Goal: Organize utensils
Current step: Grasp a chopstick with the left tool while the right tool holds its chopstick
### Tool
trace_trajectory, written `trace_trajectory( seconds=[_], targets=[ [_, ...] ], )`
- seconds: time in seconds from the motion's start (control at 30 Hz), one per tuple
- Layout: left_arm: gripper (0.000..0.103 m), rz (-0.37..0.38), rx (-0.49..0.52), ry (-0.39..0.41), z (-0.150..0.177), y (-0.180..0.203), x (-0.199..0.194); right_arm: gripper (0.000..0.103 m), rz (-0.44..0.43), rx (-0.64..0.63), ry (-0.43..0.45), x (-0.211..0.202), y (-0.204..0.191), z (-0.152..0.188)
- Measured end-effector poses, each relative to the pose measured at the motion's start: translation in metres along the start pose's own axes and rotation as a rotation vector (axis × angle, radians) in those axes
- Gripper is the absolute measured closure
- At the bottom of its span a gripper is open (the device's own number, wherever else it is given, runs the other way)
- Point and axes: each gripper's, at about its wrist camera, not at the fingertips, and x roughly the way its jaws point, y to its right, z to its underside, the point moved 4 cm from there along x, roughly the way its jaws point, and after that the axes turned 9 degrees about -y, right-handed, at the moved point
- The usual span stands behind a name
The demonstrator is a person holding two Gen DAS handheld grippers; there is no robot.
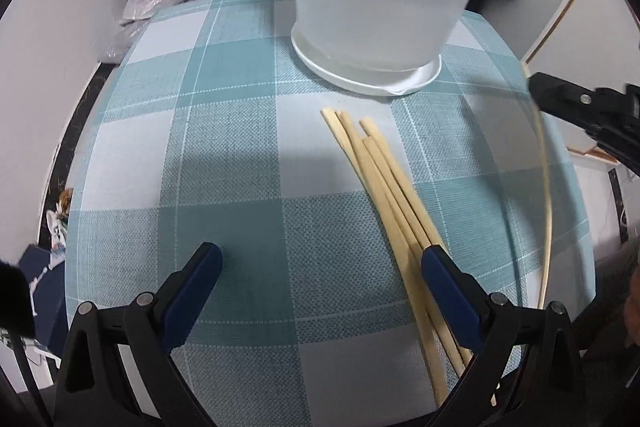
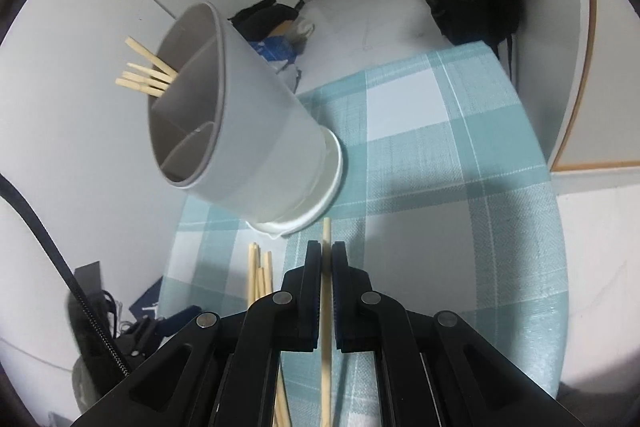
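chopsticks (image 1: 394, 195), pale slim wood, lie bundled; left gripper (image 1: 322, 259) fingers spread, right gripper (image 2: 327, 255) fingers pinch one chopstick (image 2: 326, 307).

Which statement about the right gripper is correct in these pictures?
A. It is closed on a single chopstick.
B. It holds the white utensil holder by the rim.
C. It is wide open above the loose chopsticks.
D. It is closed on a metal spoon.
A: in the right wrist view the right gripper has its jaws pressed on one chopstick, while the other loose chopsticks lie on the checked tablecloth.
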Motion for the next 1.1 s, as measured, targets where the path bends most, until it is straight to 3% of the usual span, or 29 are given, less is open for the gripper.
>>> trace_trajectory(
  seconds=[0.27, 0.53, 0.93, 1.1],
  targets=[
    [0.005, -0.002, -0.015, -0.009, 0.009, -0.007, 0.0, 0.099, -0.005, -0.002, 0.016, 0.001, -0.001, 0.011],
    [0.005, -0.036, -0.04, -0.013, -0.003, -0.005, 0.006, 0.099, -0.005, -0.037, 0.037, -0.002, -0.009, 0.008],
    [0.007, 0.002, -0.092, -0.017, -0.01, -0.001, 0.007, 0.099, -0.009, -0.04, 0.056, -0.008, -0.009, 0.008],
    [0.007, -0.076, -0.081, -0.035, -0.012, 0.001, 0.013, 0.099, -0.016, -0.039, 0.054, -0.009, -0.01, 0.007]
  ],
)
